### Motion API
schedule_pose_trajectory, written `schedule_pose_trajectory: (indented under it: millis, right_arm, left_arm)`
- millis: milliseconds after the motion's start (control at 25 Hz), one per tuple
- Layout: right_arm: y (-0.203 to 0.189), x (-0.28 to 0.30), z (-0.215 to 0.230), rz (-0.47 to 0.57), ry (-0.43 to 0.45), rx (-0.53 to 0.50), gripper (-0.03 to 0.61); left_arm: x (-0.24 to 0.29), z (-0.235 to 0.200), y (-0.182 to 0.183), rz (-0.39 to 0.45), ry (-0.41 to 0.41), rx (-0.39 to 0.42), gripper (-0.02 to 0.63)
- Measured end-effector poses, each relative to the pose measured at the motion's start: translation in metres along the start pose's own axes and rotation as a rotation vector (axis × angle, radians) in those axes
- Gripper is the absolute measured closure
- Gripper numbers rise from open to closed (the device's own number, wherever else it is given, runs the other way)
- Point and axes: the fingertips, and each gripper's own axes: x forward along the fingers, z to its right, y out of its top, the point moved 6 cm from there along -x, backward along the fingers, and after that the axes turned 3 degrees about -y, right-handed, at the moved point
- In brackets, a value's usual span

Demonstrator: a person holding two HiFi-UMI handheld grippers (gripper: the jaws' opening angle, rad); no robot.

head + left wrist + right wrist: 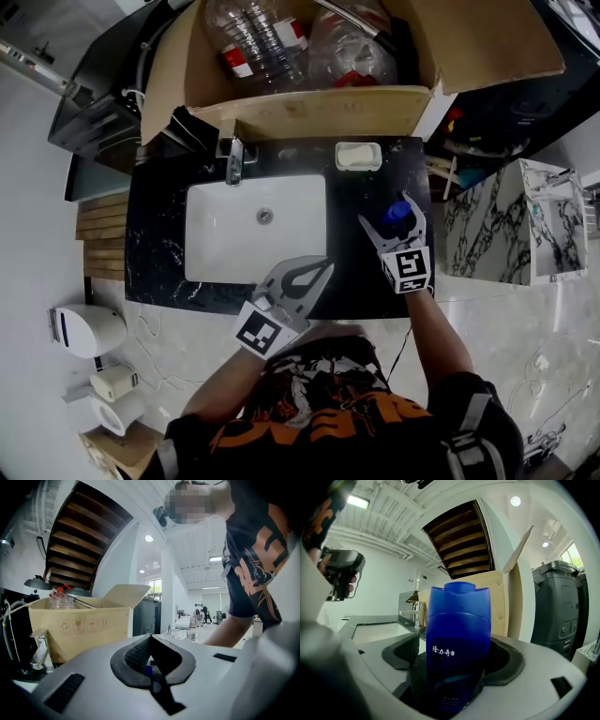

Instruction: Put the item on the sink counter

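A blue plastic bottle [397,212] [458,639] stands upright over the black counter [159,225], to the right of the white basin [216,246]. My right gripper [394,216] [457,660] is open around it. The dark pads [401,651] sit a little off the bottle's sides, so nothing presses on it. Whether the bottle's base rests on the counter is hidden. My left gripper [326,264] [151,637] is shut and empty, held over the counter's front edge below the basin.
A faucet [234,159] rises behind the basin, and a white soap dish [358,156] sits at the back right. An open cardboard box [309,108] with plastic bottles stands behind the counter. A marble-patterned unit [487,225] is on the right, a white appliance [84,328] on the left.
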Motion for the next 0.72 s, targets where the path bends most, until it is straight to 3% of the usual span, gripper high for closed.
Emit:
schedule_pose_trajectory:
  millis: [280,720]
  right_arm:
    - [0.010,-0.004,0.003,0.001,-0.052,-0.020,0.158]
    - [0.086,-0.043,-0.004,0.153,-0.104,-0.059,0.158]
  left_arm:
    - [-0.006,-0.002,0.003,0.000,-0.005,0.004,0.600]
    - [-0.016,0.001,0.020,0.049,-0.032,0.029,0.600]
